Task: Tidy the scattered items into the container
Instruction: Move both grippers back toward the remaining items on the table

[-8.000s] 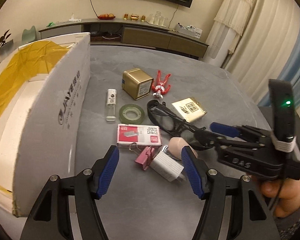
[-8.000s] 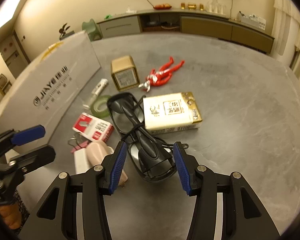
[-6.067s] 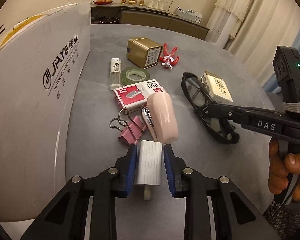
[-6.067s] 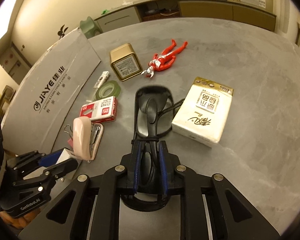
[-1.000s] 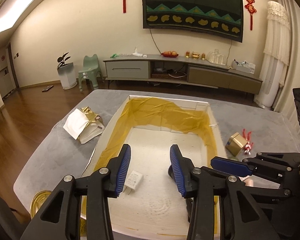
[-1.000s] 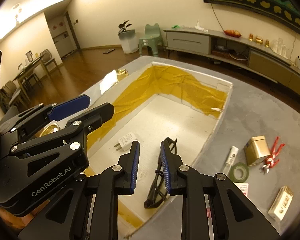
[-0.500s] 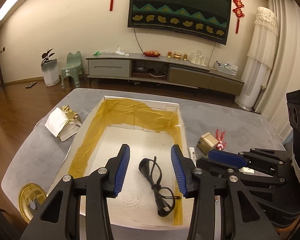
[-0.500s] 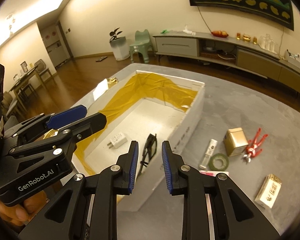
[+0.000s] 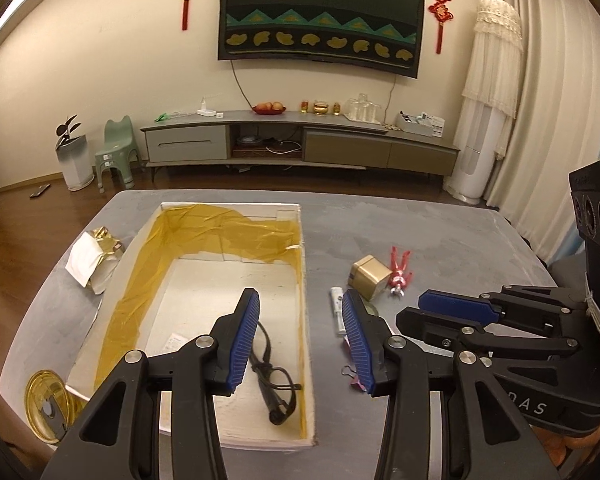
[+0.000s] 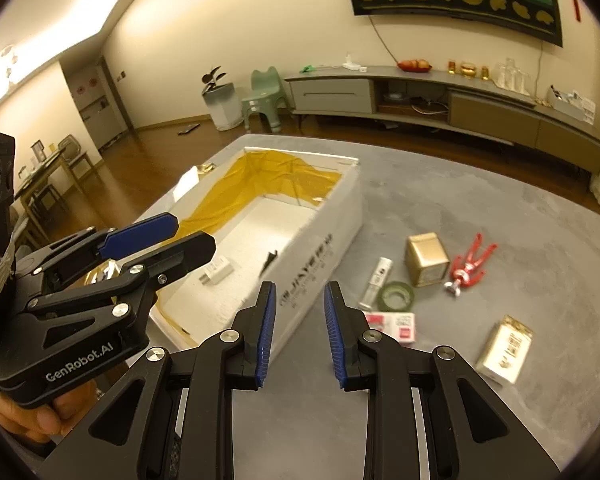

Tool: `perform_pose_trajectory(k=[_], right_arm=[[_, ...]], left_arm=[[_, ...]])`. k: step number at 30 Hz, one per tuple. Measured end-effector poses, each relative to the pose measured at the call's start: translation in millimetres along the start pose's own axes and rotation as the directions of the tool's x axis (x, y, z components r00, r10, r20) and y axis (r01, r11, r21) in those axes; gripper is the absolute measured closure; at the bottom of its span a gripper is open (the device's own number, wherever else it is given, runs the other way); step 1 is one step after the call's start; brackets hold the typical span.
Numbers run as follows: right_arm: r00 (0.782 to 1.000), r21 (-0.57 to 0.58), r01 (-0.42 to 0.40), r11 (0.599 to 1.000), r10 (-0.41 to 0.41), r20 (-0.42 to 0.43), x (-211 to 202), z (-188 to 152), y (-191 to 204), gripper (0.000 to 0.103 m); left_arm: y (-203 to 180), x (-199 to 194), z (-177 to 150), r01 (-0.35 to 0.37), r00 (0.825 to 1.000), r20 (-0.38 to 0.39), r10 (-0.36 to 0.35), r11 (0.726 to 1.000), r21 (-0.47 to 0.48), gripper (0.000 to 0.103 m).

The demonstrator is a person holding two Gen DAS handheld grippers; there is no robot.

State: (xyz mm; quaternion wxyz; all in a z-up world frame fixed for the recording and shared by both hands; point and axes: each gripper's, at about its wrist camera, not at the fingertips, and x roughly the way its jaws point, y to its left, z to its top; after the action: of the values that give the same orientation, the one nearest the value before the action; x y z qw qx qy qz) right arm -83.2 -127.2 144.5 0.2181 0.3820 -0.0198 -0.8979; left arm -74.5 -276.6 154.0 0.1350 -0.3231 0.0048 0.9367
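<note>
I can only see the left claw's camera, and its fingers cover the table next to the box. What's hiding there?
Observer: A red staples box, lying flat near the cardboard box.
Child: Anything else?
Observer: A green tape roll, flat beside the small clear bottle.
Child: And behind the right claw?
Observer: A white-and-gold tissue pack, lying apart from the rest.
</note>
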Motion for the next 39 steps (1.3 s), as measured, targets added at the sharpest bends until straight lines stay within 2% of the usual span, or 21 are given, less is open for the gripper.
perform_pose_trajectory(k=[12,22,31,39], right_arm=[[0.999,0.056,0.048,0.997,-0.049,0.016,-43.7,-19.6,-40.7,0.075],[0.997,0.104,0.078,0.992,-0.080,0.022,-64.9,-38.4,-73.5,0.075],[0.995,0.160,0.095,0.982,-0.098,0.010,-68.7,-52.9,-106.7,0.074],[0.993,0.225,0.116,0.968,-0.115,-0.019,-56.3,-64.3,-141.0,0.072]], left_arm=[[-47.2,18.3,-3.4,0.034,0.999,-0.041,-0.031,0.997,0.065,0.058],[-81.8,40.1,-11.7,0.048,0.995,-0.091,-0.037,0.992,0.120,0.058],[-102.7,67.0,-26.0,0.051,0.988,-0.152,-0.027,0.987,0.155,0.058],[-114.4,99.2,-43.4,0.057,0.972,-0.233,-0.017,0.984,0.166,0.055]])
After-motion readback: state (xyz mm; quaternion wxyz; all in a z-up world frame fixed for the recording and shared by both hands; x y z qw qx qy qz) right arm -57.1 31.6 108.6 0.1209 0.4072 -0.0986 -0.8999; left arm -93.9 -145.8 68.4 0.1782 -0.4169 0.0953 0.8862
